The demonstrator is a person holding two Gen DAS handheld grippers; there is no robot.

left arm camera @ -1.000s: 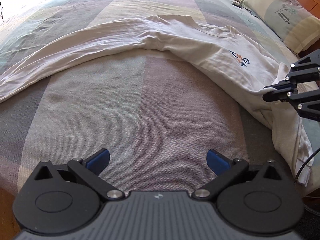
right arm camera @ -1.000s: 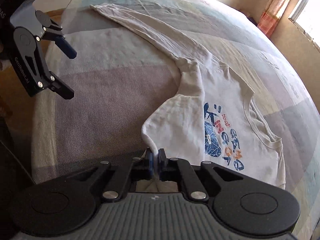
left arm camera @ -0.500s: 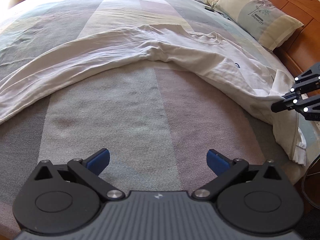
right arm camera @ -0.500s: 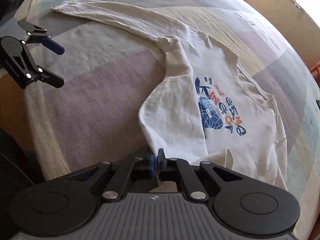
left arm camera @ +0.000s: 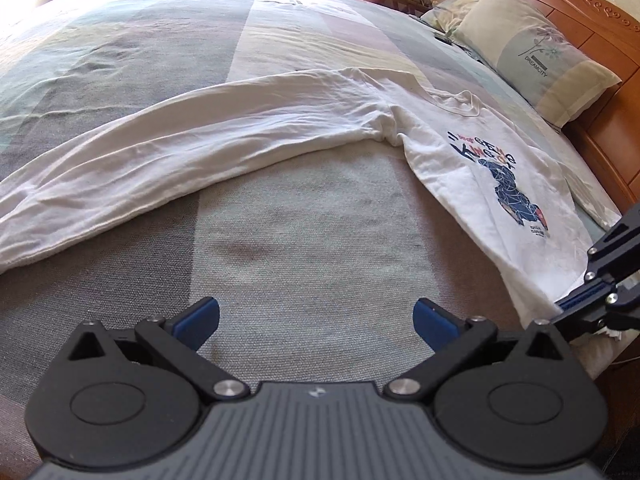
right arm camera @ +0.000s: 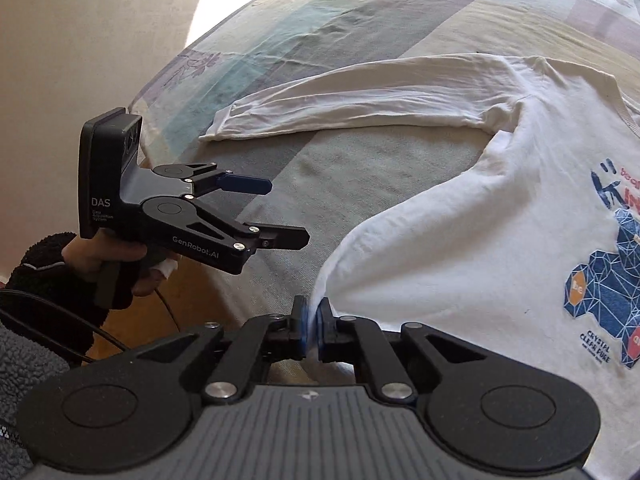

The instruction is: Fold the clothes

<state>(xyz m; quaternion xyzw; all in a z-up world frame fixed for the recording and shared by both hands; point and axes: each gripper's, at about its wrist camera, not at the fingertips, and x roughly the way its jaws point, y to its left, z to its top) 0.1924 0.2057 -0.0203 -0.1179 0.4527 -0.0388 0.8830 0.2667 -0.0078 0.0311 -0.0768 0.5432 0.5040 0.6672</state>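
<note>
A: Where is the shirt lying?

B: The white long-sleeved T-shirt (left arm camera: 472,184) is lying spread on the bed (left arm camera: 280,248), print side up, on a bedspread of broad grey, green and cream blocks. Its blue and orange chest print (right arm camera: 612,280) is showing clearly in the right wrist view.

A: And the sleeve?

B: One long sleeve (left arm camera: 192,148) is stretching away from the body of the shirt across the bedspread, lying flat and wrinkled, with its cuff (right arm camera: 224,128) resting near the bed's edge.

A: What is the right gripper doing?

B: The right gripper (right arm camera: 311,322) is pinching the shirt's lower corner; its jaws are closed tight on the white fabric, which is rising slightly from the bed at that point.

A: The left one?

B: The left gripper (left arm camera: 316,318) is hovering over bare bedspread with its jaws standing wide apart and nothing between them. The shirt's near edge is lying off to its right, not touching it. In the right wrist view a hand (right arm camera: 108,256) in a dark fuzzy sleeve (right arm camera: 44,276) is gripping its handle beside the bed.

A: Anything else there?

B: A pillow (left arm camera: 536,52) is leaning against the wooden headboard (left arm camera: 592,12) at the far right.
</note>
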